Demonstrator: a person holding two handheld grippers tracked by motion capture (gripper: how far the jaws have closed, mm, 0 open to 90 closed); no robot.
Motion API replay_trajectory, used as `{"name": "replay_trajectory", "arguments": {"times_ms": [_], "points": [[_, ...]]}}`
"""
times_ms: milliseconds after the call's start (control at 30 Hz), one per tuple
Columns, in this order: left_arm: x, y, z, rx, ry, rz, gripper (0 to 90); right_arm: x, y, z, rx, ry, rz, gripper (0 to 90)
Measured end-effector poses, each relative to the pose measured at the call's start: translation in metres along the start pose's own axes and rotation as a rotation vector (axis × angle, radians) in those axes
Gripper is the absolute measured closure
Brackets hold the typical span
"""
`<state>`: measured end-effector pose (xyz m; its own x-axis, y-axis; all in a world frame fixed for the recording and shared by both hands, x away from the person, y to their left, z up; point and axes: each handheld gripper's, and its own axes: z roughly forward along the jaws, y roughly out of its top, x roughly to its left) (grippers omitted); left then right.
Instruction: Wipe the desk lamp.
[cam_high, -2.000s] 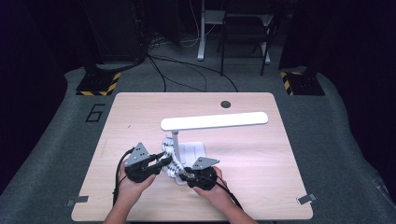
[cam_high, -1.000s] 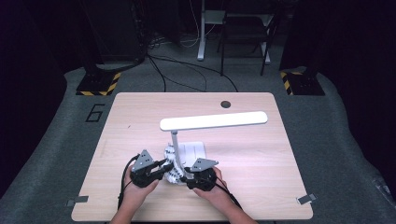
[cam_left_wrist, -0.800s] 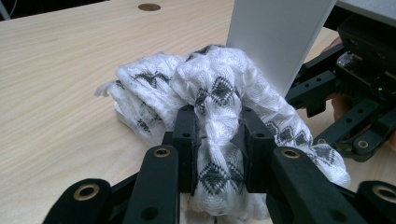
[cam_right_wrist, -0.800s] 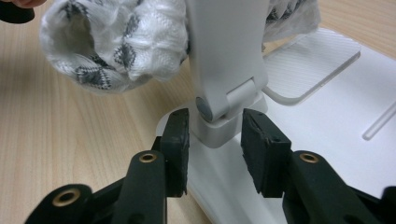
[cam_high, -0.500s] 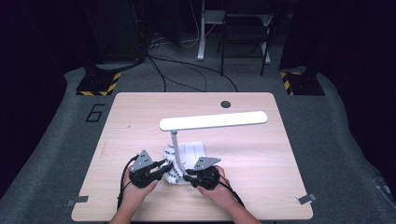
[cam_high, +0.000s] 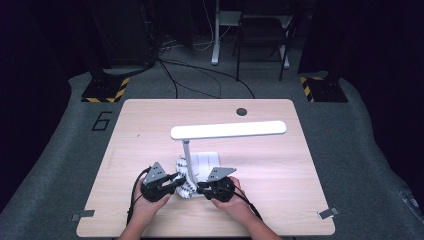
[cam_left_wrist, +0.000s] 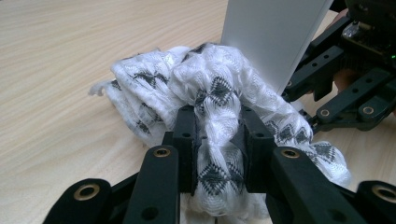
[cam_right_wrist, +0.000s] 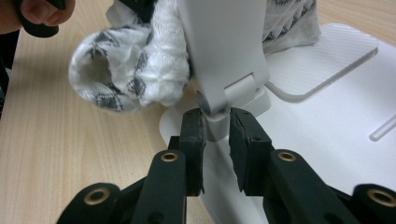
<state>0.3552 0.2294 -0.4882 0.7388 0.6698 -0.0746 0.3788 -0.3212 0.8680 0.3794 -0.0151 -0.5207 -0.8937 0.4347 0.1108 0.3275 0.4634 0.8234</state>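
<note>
From the high view I see my left gripper and my right gripper low at the near edge of the wooden table, either side of the foot of a white desk lamp. A white cloth with a black diamond pattern is bunched around the lamp's post, just above the base, between the two grippers.

In the left gripper view, my jaws are pinched tight on a twisted fold of the patterned cloth; the fabric bulges out above and below the pads. The lamp's flat white post stands right behind the cloth, and the other gripper sits off to the right.

In the right gripper view, my jaws have just been closing, and now they clamp the small white hinge piece at the foot of the post, over the ribbed base. The cloth wraps the post just above, touching it.
</note>
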Motion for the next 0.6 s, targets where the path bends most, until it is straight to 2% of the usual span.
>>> {"name": "replay_trajectory", "arguments": {"times_ms": [100,200,333,600], "points": [[-0.001,-0.002,0.003,0.011,0.0,0.004,72.2,0.0,0.0,0.0,0.0,0.0,0.0,75.1],[-0.001,-0.007,0.008,0.052,-0.002,0.016,72.2,0.0,0.0,0.0,0.0,-0.003,-0.001,75.1],[-0.001,-0.011,0.014,0.078,-0.008,0.014,72.3,0.0,0.0,0.0,0.0,-0.002,0.001,75.1],[-0.001,-0.014,0.019,0.106,-0.017,0.025,72.3,0.0,0.0,0.0,0.001,-0.006,-0.002,75.1]]}}
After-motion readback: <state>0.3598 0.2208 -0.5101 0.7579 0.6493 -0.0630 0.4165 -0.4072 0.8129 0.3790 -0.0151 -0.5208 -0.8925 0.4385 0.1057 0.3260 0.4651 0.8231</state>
